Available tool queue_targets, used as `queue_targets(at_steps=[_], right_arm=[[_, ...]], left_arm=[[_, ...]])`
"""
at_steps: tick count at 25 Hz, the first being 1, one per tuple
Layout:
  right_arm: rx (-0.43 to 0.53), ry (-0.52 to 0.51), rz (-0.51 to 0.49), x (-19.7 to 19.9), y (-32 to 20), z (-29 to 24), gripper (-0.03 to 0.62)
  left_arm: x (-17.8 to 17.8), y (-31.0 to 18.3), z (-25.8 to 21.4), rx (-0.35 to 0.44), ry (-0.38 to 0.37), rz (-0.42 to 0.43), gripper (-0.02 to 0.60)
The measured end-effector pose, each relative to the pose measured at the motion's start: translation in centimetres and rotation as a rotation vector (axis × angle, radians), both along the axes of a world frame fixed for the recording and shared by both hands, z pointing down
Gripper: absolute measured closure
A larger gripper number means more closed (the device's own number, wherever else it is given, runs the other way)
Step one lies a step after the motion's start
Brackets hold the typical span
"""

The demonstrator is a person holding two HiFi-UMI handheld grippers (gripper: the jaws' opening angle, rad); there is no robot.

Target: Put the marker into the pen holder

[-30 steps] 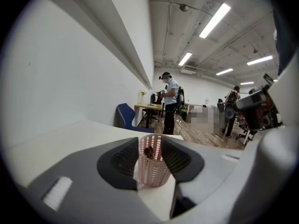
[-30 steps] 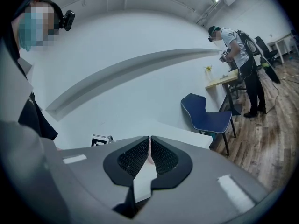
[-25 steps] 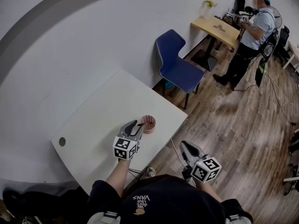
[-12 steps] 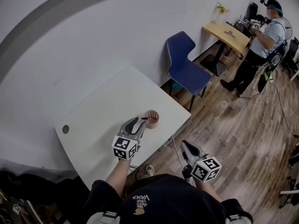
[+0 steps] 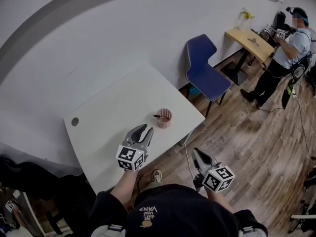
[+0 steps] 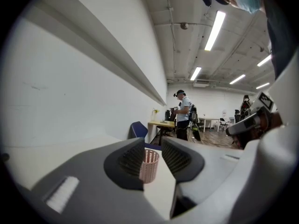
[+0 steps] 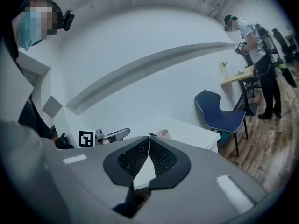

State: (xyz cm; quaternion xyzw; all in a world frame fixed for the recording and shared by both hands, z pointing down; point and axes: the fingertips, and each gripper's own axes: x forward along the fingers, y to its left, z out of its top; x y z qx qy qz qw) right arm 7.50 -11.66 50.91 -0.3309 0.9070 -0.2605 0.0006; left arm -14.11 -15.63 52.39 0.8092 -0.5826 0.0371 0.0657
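Note:
A pink mesh pen holder (image 5: 164,118) stands near the right edge of the white table (image 5: 111,115). The dark marker (image 5: 158,116) rests in it, its end sticking out over the rim to the left. My left gripper (image 5: 144,129) hangs open a short way in front of the holder, nothing between its fingers. Through its jaws the left gripper view shows the pen holder (image 6: 149,165). My right gripper (image 5: 196,151) is shut and empty, off the table's right edge over the floor. The right gripper view catches the pen holder (image 7: 164,134) beyond the closed tips (image 7: 149,137).
A blue chair (image 5: 205,73) stands beyond the table's far right corner. Farther off are a wooden table (image 5: 249,38) and a standing person (image 5: 289,41). A round grommet (image 5: 75,121) sits at the table's left. The wall runs along the table's far side.
The left gripper has let go of the marker, which now sits in the holder, and has drawn back toward me. The right gripper stays put.

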Motion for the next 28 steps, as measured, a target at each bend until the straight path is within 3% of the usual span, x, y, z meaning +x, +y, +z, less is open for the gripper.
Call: queue_targets(at_steps=[9,28], right_arm=[[0.006,-0.001,-0.074,0.6,2.3,0.0,0.592],[0.002,0.0,-0.185,0.3,6.6,0.9,0.592]], left_arm=[[1.1,5.6,-2.0,0.047,0.014,-0.07,0.439],[3.1,17.0,-2.6,0.059,0.039,-0.179,0.528]])
